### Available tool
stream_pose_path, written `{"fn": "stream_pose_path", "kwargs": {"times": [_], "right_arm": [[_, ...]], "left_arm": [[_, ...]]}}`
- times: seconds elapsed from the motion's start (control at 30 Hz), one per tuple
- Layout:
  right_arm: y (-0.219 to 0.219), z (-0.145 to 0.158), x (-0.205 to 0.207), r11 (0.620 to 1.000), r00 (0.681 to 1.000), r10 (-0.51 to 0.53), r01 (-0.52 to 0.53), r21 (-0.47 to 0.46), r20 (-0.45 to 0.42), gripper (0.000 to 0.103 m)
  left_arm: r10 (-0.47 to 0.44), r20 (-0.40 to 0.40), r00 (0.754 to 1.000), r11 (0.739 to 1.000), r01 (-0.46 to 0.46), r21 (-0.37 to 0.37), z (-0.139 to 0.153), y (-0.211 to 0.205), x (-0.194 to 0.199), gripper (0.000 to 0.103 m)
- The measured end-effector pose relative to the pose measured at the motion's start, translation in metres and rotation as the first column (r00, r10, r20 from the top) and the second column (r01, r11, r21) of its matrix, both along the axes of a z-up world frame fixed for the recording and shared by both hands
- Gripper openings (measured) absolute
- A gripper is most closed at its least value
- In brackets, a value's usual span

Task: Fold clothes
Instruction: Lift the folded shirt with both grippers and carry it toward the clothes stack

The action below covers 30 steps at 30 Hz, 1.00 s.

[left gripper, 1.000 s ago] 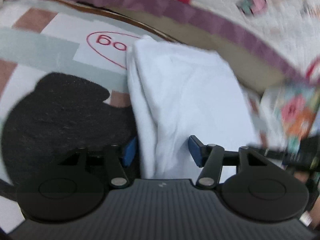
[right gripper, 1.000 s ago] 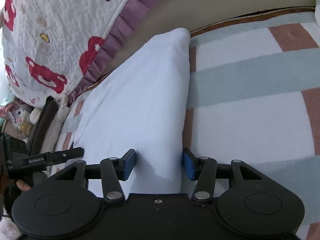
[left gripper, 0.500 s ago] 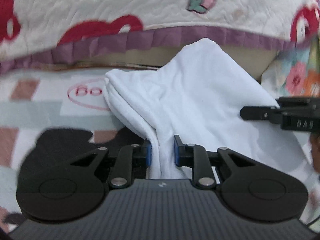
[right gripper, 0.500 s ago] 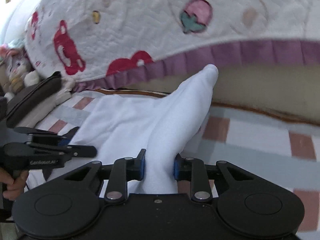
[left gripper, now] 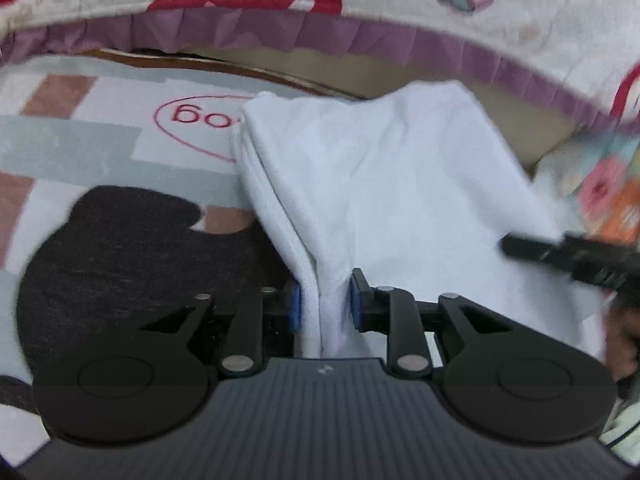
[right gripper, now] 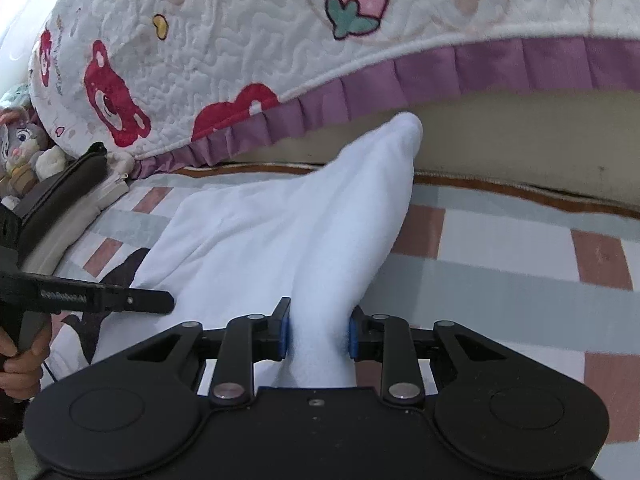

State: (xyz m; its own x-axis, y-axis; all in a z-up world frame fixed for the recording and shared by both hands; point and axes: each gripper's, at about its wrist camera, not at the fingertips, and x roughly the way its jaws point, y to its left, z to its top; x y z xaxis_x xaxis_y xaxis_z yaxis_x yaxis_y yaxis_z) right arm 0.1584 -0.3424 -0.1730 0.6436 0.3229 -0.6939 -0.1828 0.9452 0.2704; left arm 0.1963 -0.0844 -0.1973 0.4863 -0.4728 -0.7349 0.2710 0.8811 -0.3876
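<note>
White cloth, one folded garment [left gripper: 392,184], is lying on the checked mat [left gripper: 80,148] below the quilt's purple frill [left gripper: 280,32]; the left tool [left gripper: 323,304] is clamping its near layered edge. One dark garment [left gripper: 132,248] is lying left of it, beside a red oval reading "bo". In the right wrist view, the right tool [right gripper: 316,330] is clamping the white garment's [right gripper: 280,236] other near corner, its far tip lifting toward the frill [right gripper: 480,68]. One plush toy [right gripper: 18,144] is sitting far left.
</note>
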Motion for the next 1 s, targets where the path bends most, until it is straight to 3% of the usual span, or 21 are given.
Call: {"fn": "stream_pose_path", "kwargs": {"times": [0.13,0.23,0.33,0.43,0.5,0.53,0.63,0.73,0.87,0.93,1.0], "right_arm": [[-0.005,-0.008,-0.003,0.999,0.999,-0.044,0.044,0.028,-0.03,0.036],[-0.016,-0.016,-0.005,0.993,0.995,-0.079,0.084,0.079,-0.068,0.039],[-0.034,-0.03,-0.004,0.971,0.981,-0.137,0.16,0.18,-0.135,0.048],[-0.053,-0.05,0.002,0.923,0.963,-0.178,0.235,0.304,-0.203,0.052],[-0.055,-0.053,0.007,0.901,0.966,-0.168,0.232,0.367,-0.197,0.042],[-0.052,-0.05,0.008,0.905,0.974,-0.138,0.197,0.376,-0.179,0.03],[-0.029,-0.017,-0.002,0.934,1.0,0.006,0.002,0.357,-0.022,0.028],[-0.009,0.007,-0.012,0.958,0.998,0.059,-0.064,0.281,0.026,0.028],[-0.002,-0.002,-0.007,0.987,0.997,0.058,-0.049,0.15,-0.054,0.029],[-0.008,-0.014,-0.002,0.989,0.993,0.029,-0.012,0.15,-0.114,0.031],[-0.017,-0.022,0.001,0.982,0.989,0.006,0.022,0.188,-0.149,0.034]], "left_arm": [[0.027,-0.037,0.999,0.998,-0.029,-0.056,-0.004,0.007,0.003,0.024],[0.054,-0.102,0.993,0.988,-0.068,-0.14,-0.012,0.014,0.01,0.041],[0.049,-0.093,0.994,0.985,-0.063,-0.158,-0.014,0.011,0.012,0.036],[0.032,-0.037,0.999,0.99,-0.037,-0.135,-0.01,0.004,0.013,0.02],[0.028,-0.025,0.999,0.991,-0.031,-0.131,-0.007,0.006,0.009,0.018],[0.027,-0.021,0.999,0.991,-0.029,-0.129,-0.005,0.007,0.007,0.018],[0.022,-0.009,1.0,0.992,-0.023,-0.125,0.0,0.011,0.001,0.017],[0.018,0.003,1.0,0.992,-0.017,-0.121,0.005,0.015,-0.005,0.017],[0.009,0.008,1.0,0.993,-0.008,-0.118,0.007,0.018,-0.01,0.017],[0.015,-0.059,0.998,0.983,-0.026,-0.183,-0.004,0.023,0.001,0.018],[0.037,-0.174,0.984,0.946,-0.091,-0.312,-0.014,0.037,0.013,0.019]]}}
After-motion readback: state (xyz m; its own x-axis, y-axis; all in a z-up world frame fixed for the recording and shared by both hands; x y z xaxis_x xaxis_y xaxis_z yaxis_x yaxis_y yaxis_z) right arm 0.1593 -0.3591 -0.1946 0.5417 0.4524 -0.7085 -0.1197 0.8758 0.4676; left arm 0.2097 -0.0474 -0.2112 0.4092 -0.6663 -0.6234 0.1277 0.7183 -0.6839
